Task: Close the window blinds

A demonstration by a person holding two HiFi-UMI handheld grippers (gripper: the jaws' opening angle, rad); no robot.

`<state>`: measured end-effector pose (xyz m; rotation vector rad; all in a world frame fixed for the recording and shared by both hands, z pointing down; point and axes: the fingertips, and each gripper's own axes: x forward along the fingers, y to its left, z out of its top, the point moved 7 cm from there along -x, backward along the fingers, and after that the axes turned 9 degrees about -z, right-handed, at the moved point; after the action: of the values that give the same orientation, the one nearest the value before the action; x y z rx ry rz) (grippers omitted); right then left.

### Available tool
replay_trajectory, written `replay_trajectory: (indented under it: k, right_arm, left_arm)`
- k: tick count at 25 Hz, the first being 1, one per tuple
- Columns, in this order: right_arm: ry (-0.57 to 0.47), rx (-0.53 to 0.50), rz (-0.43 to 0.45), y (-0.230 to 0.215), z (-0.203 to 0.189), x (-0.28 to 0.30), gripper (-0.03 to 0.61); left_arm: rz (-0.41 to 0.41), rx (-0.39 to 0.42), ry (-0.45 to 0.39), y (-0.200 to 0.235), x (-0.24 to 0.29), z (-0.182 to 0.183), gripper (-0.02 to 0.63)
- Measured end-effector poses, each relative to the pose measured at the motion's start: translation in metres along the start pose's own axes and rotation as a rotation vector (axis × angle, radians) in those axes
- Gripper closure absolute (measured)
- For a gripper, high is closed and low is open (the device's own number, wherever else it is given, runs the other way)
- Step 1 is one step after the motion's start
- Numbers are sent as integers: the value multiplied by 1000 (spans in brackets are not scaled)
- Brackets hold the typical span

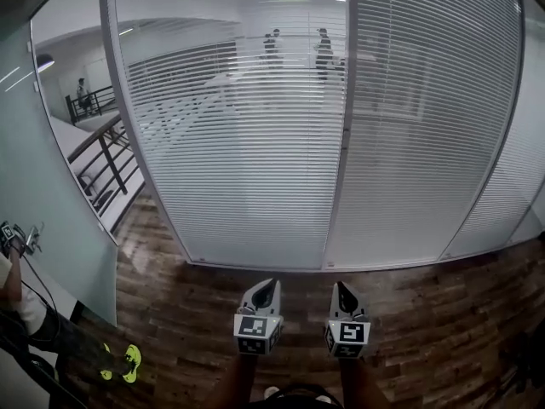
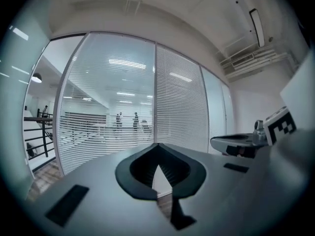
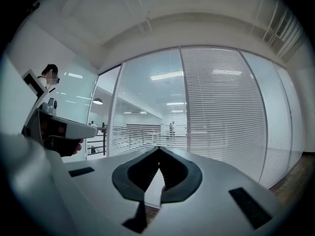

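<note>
White slatted window blinds (image 1: 247,143) hang behind a glass wall ahead of me, the left panel's slats tilted so the room beyond shows through; the right panel (image 1: 426,118) looks denser. The same blinds (image 2: 113,107) fill the left gripper view and the blinds (image 3: 216,117) fill the right gripper view. Both grippers are held low, side by side, well short of the glass. My left gripper (image 1: 266,290) is shut with nothing in it, tips meeting (image 2: 157,145). My right gripper (image 1: 340,289) is shut and empty too, its tips together (image 3: 158,148).
A vertical mullion (image 1: 339,126) splits the two blind panels. Dark wood flooring (image 1: 409,313) runs up to the glass. A person (image 1: 34,322) stands at the lower left beside a pale green wall (image 1: 43,194). Several people show beyond the glass.
</note>
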<state>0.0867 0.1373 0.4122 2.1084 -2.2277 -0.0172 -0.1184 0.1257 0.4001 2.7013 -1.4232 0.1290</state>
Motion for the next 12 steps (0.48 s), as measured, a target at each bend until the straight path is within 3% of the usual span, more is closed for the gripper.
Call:
replay_trajectory:
  k: [5,12]
  right_arm:
    - [10,-10,-34,8,2,1,575]
    - [51,-20,-92,13,-6,-5,575]
  left_arm:
    - [5,-50,-12,15,-6,-4,620]
    - [10,14,-23,22,-4,-9,620]
